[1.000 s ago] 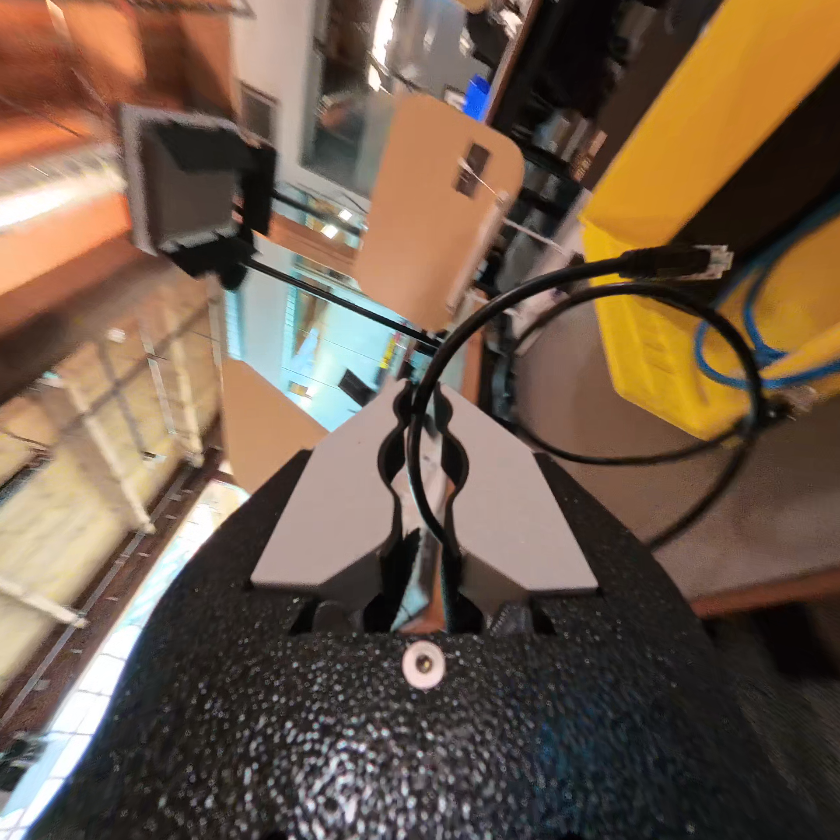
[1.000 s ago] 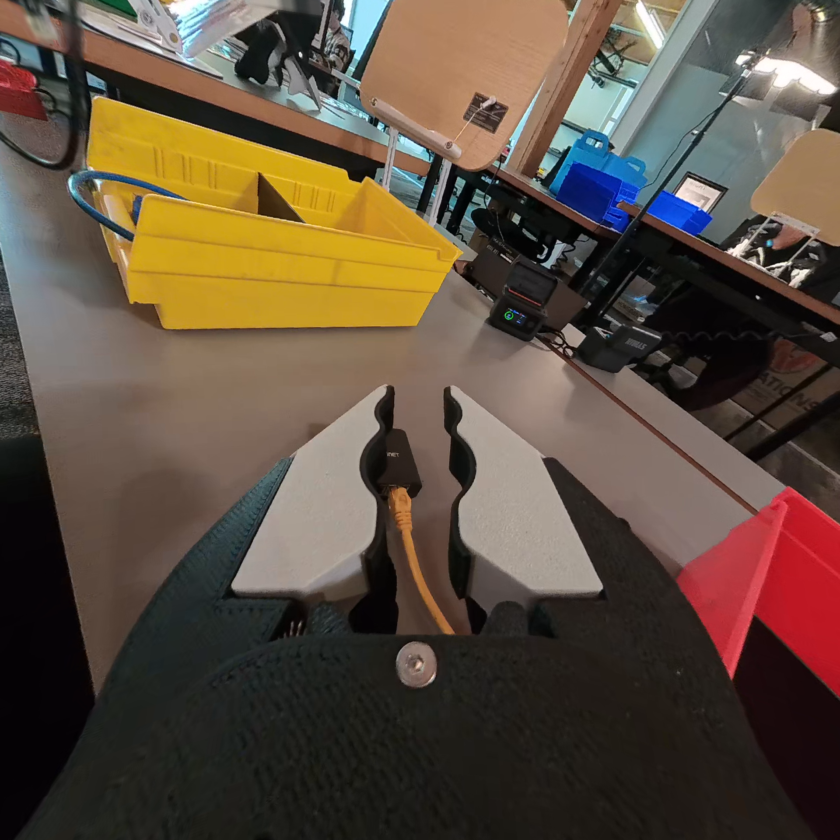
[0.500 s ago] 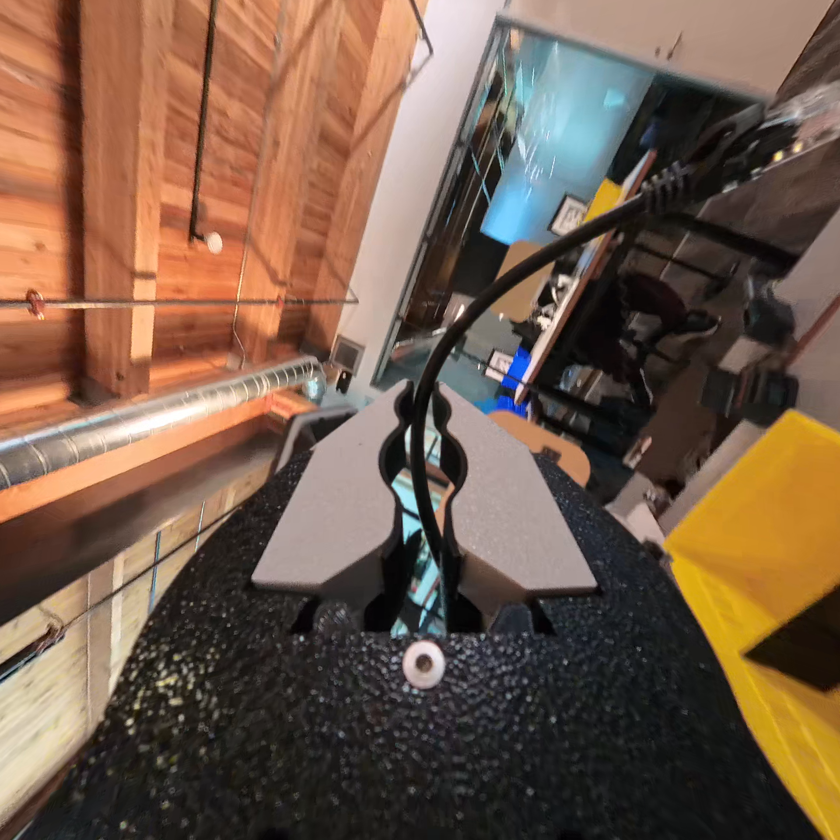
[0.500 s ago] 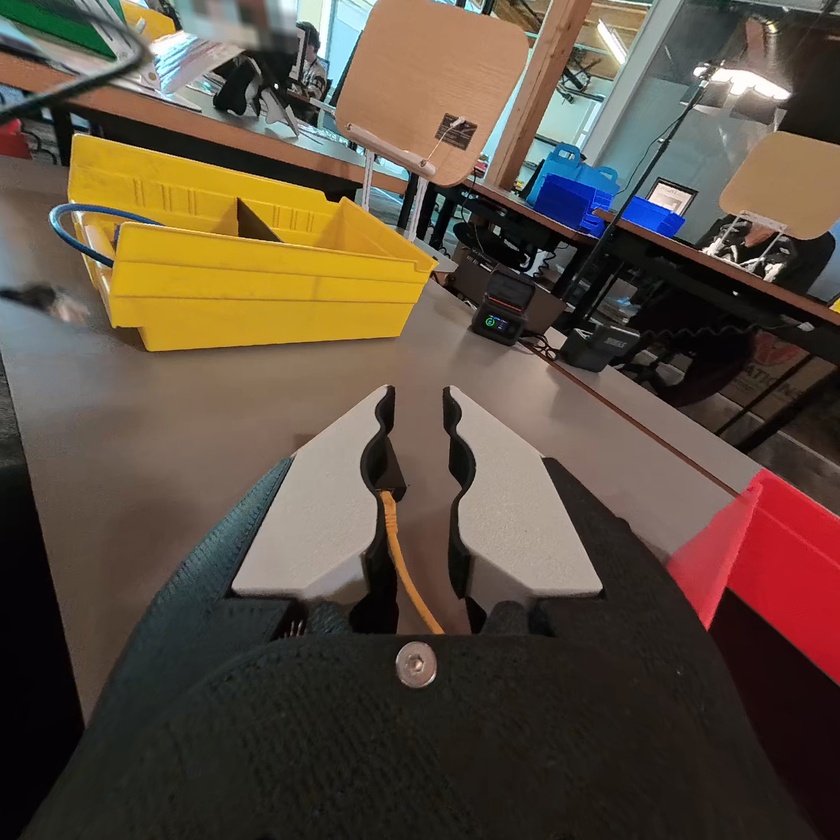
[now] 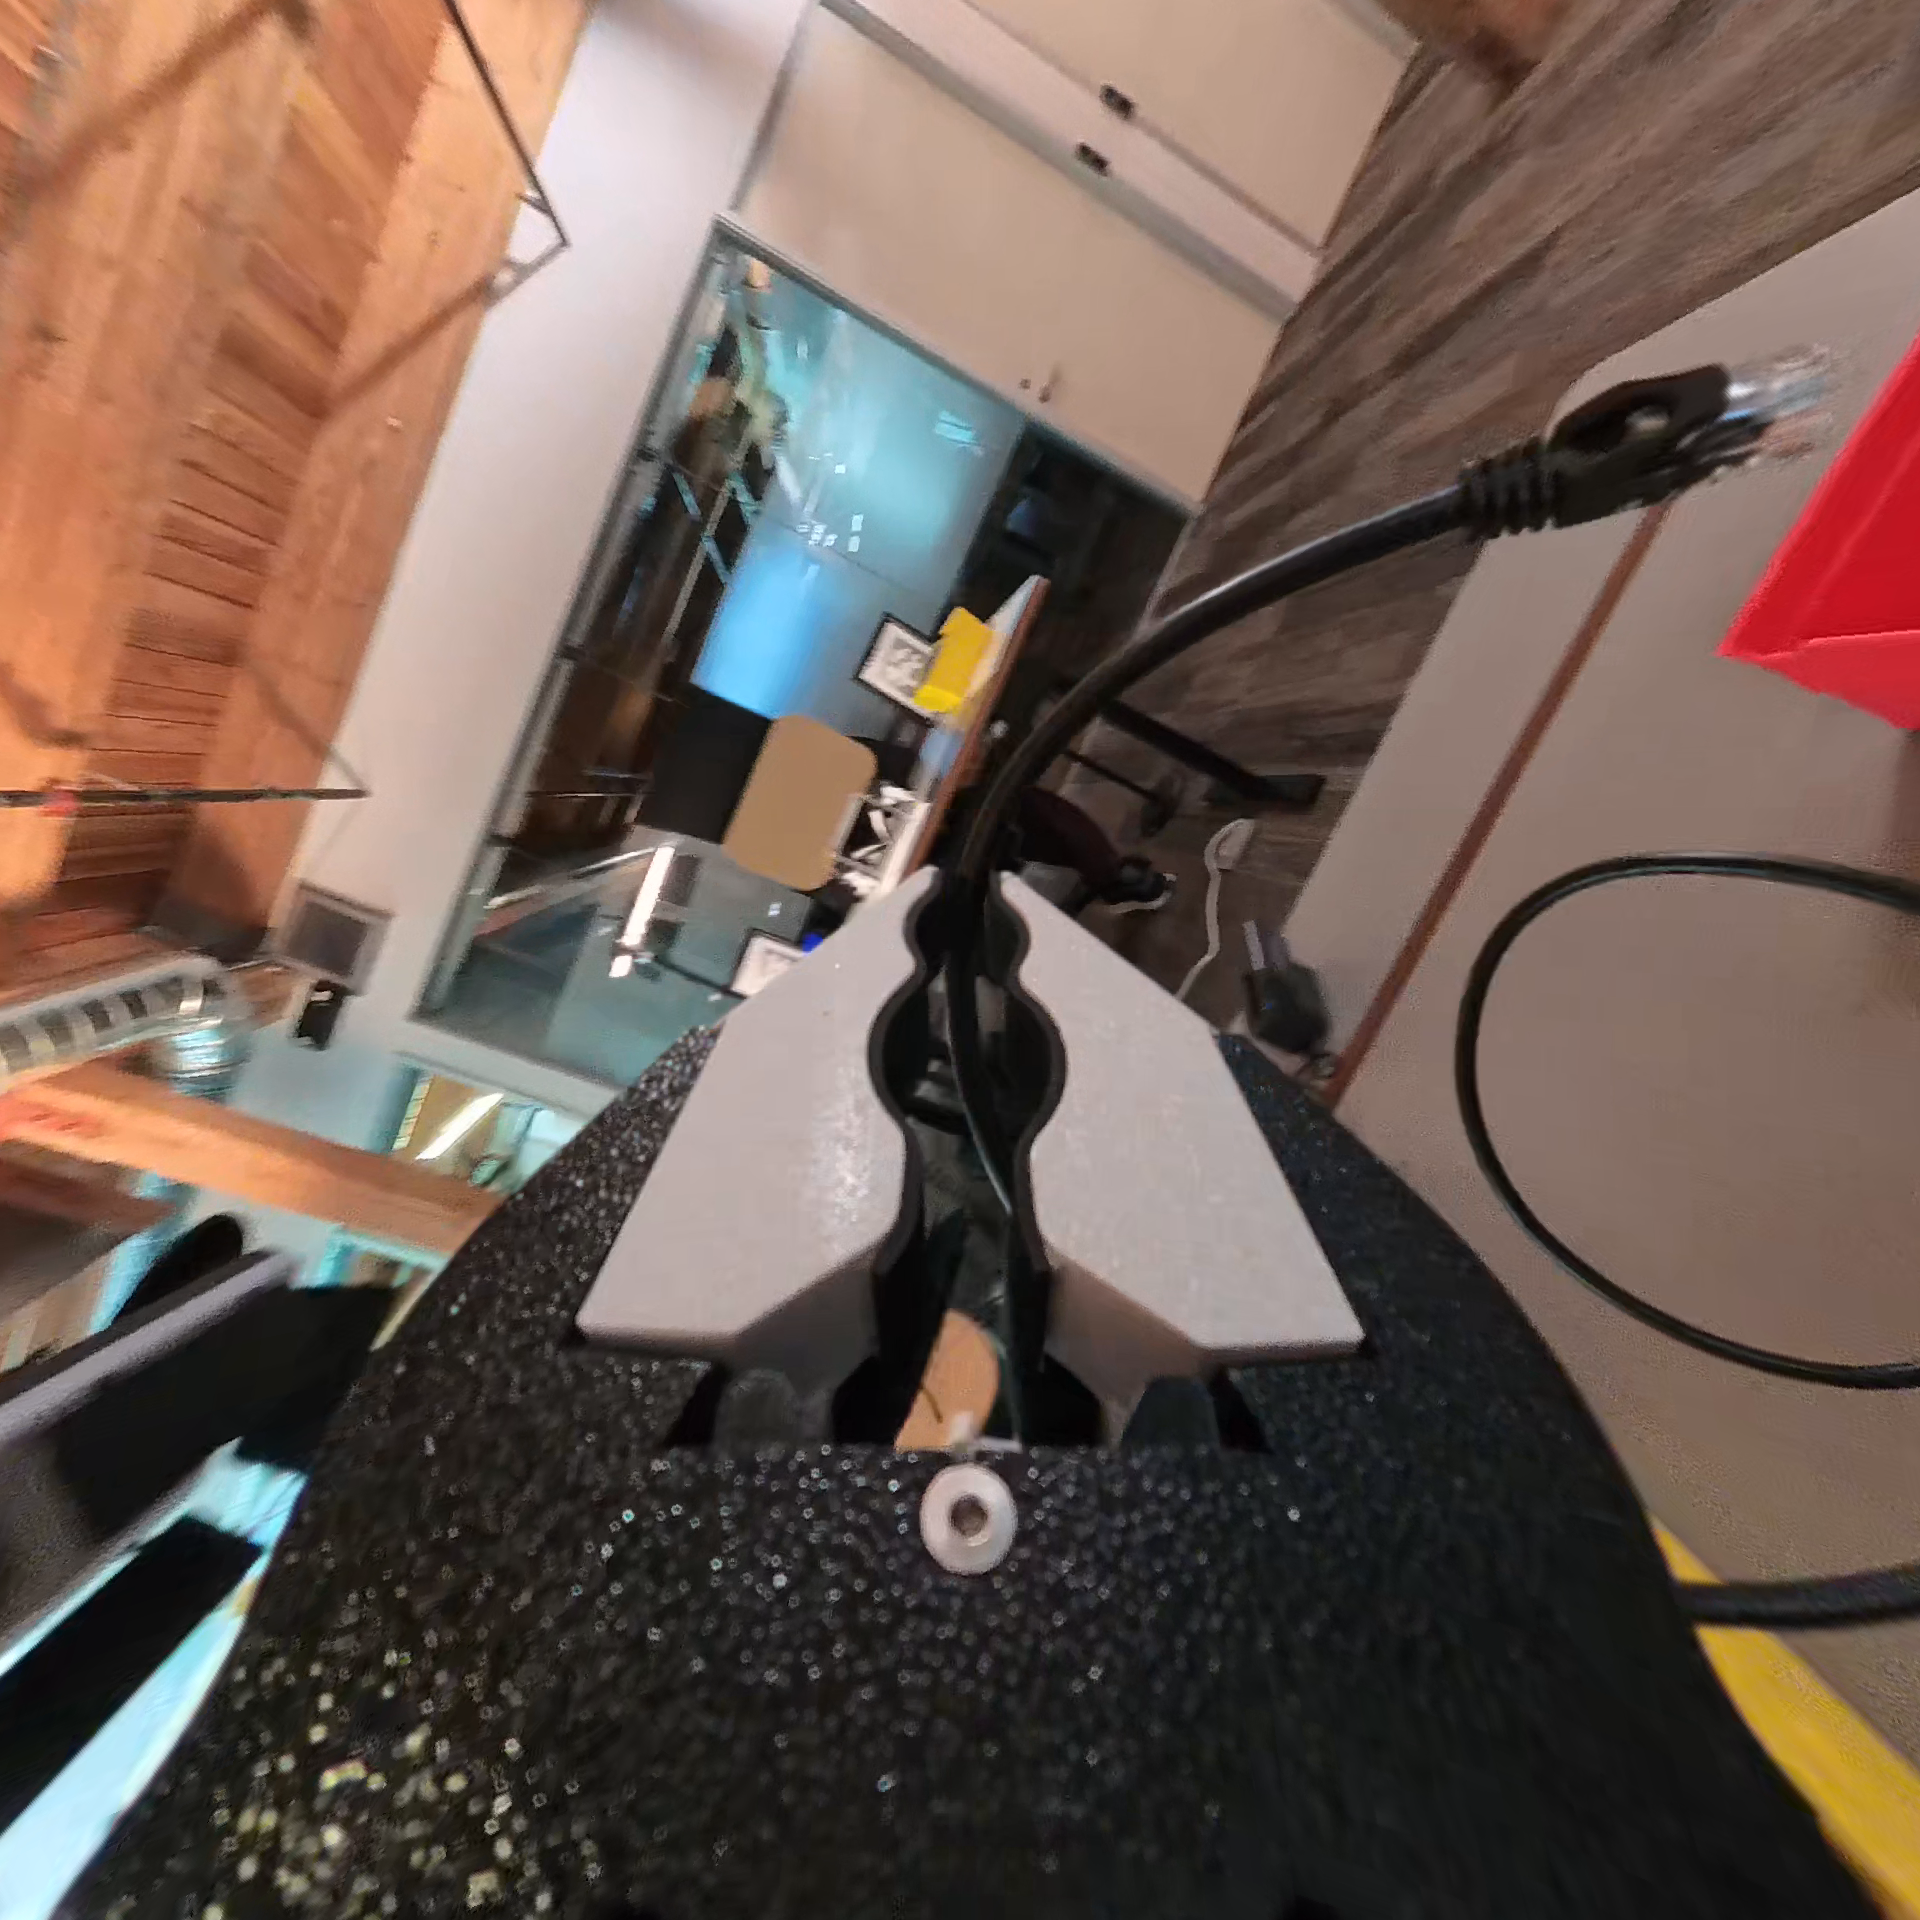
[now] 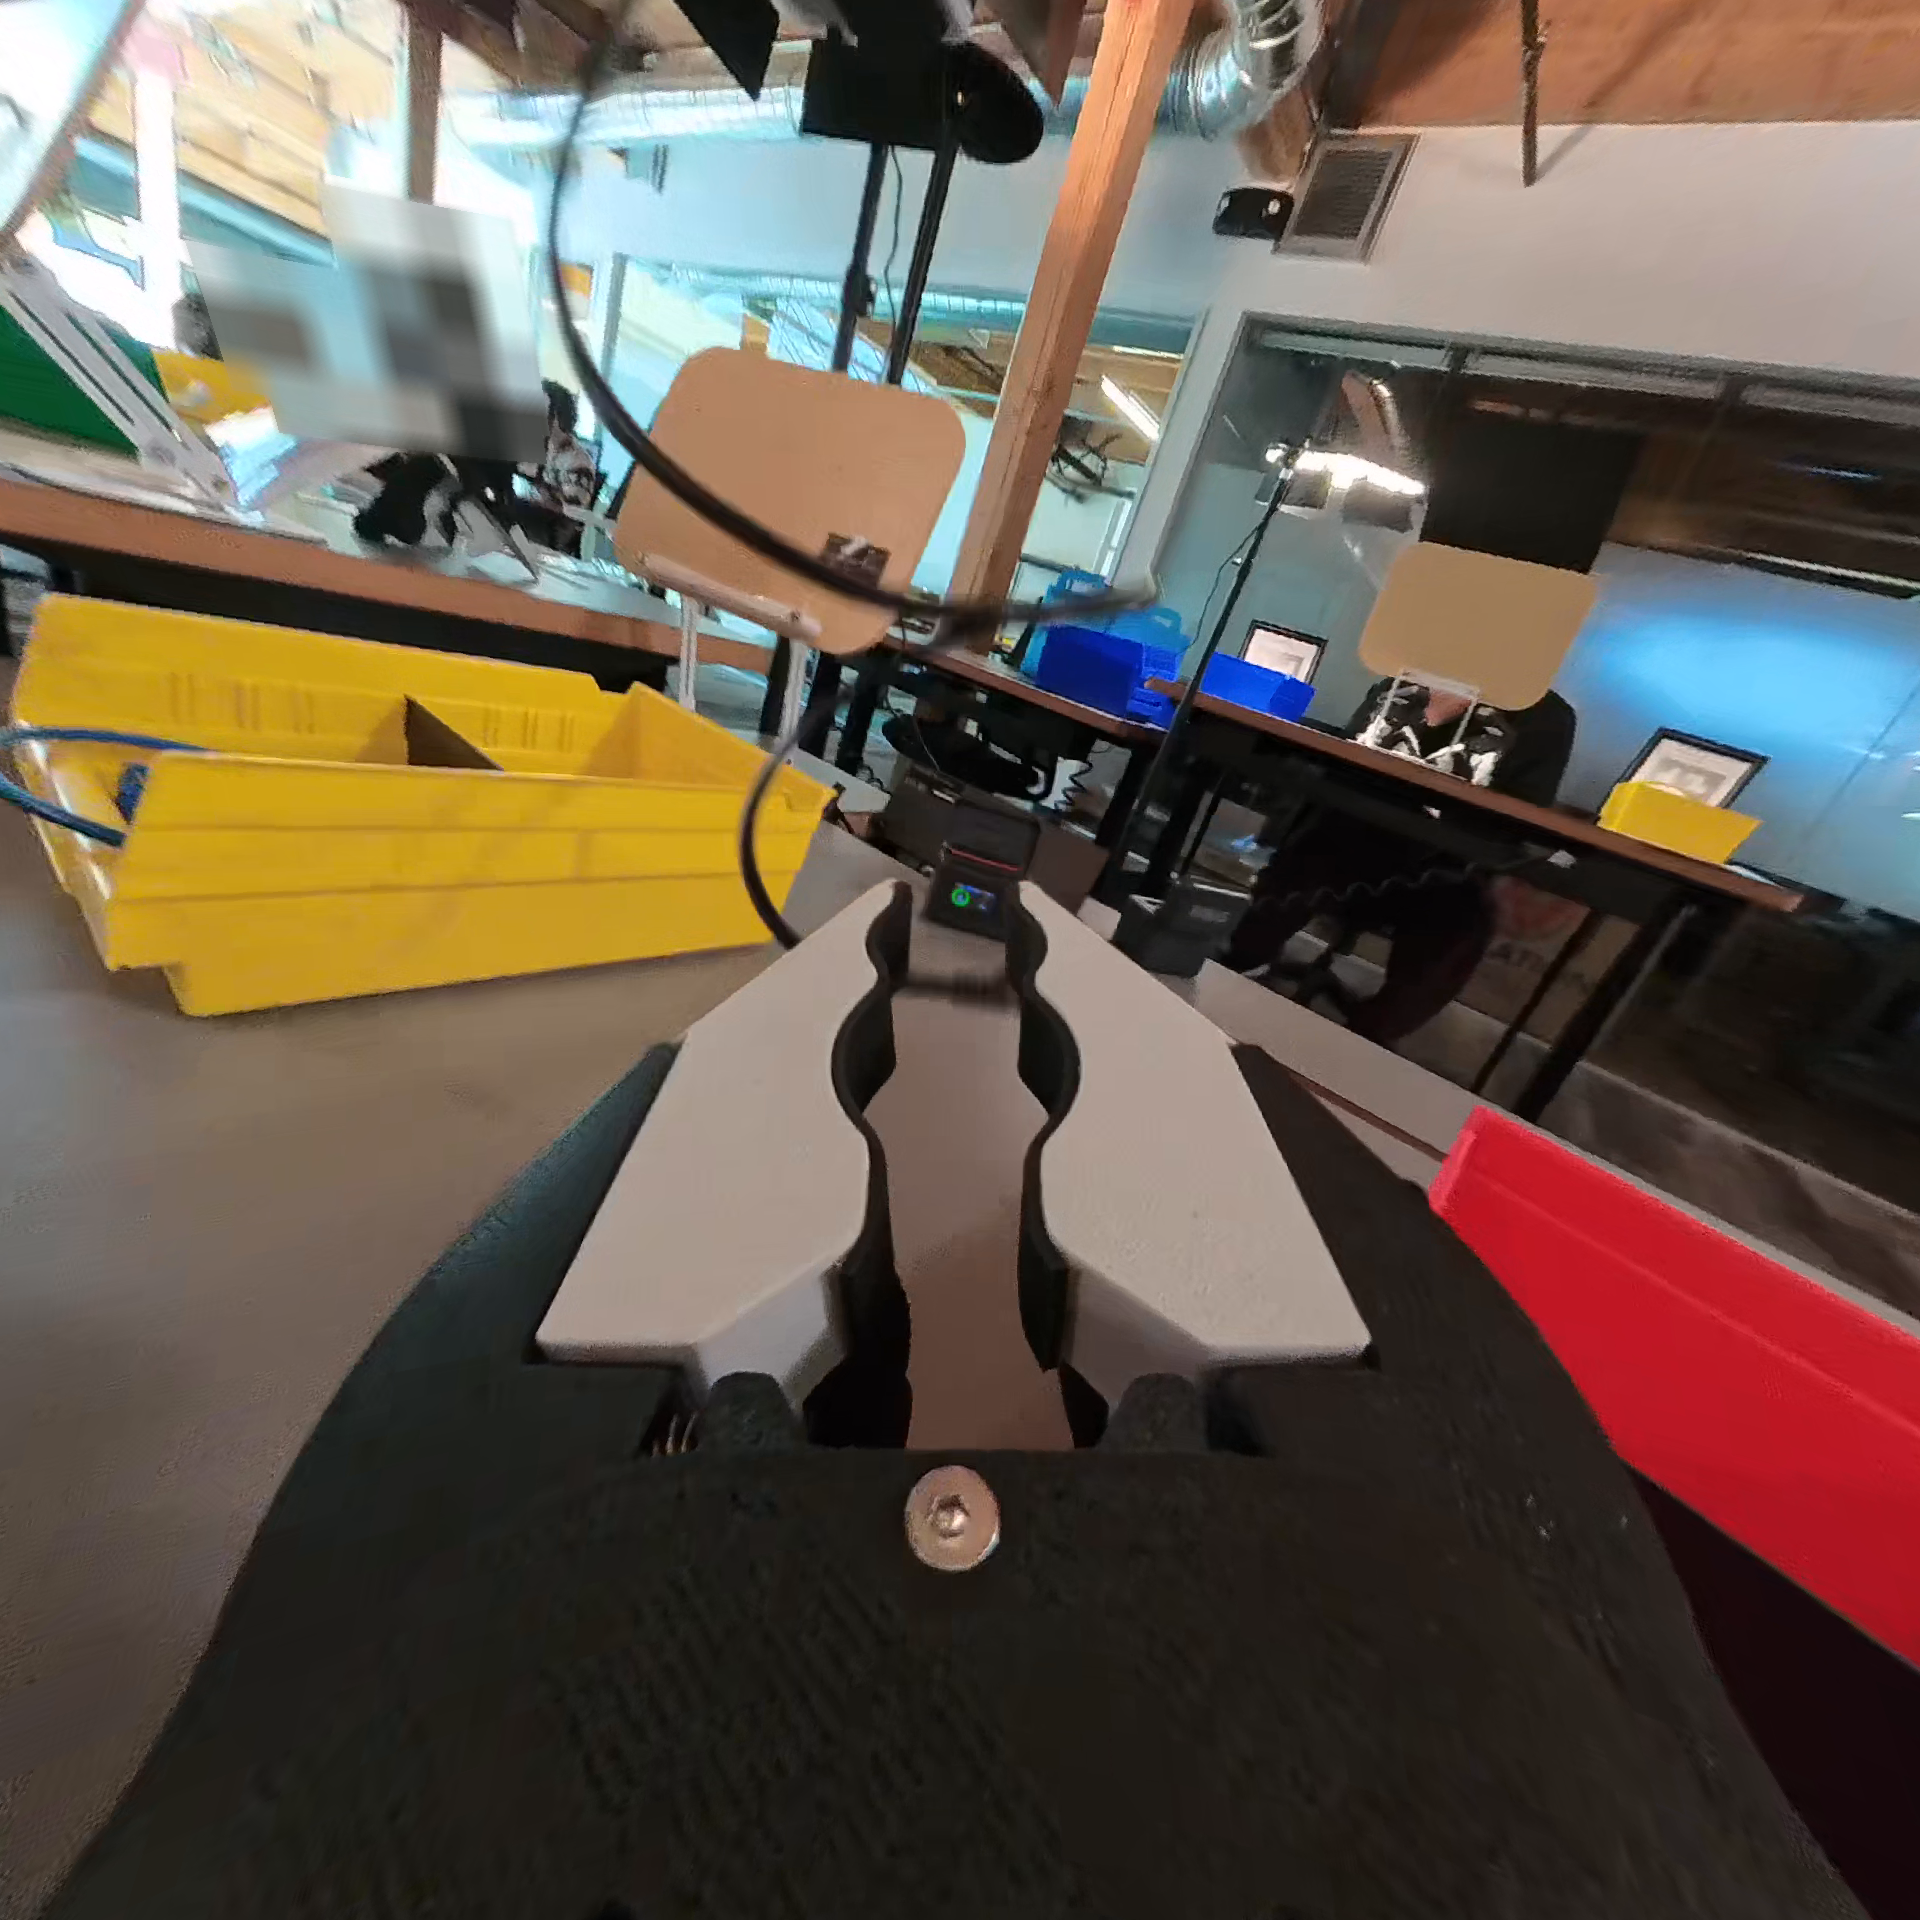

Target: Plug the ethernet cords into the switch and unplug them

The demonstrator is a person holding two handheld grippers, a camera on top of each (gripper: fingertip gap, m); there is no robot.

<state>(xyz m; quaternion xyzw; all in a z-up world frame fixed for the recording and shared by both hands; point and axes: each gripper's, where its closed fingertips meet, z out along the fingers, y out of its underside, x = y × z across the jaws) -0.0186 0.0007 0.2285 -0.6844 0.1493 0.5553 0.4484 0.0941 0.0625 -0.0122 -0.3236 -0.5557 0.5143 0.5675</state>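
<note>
My left gripper is shut on a black ethernet cord, held in the air. The cord arcs up and right to its free clear-tipped plug, near a red bin. More of the cord loops on the grey table. In the right wrist view the same black cord hangs from the upper left. Its lower end crosses the gap between the tips of my right gripper, which is open. I cannot tell if it touches them. No switch is in view.
A yellow divided bin with a blue cord stands at the left on the table. A red bin is close on the right. A small black device with a lit screen sits at the far edge. One gripper's finger ends stand about 30 cm off the other's.
The left gripper swung round with the black cord, from the ceiling toward the table and red bin. The right gripper tilted up; the black piece with the yellow cord left its gap.
</note>
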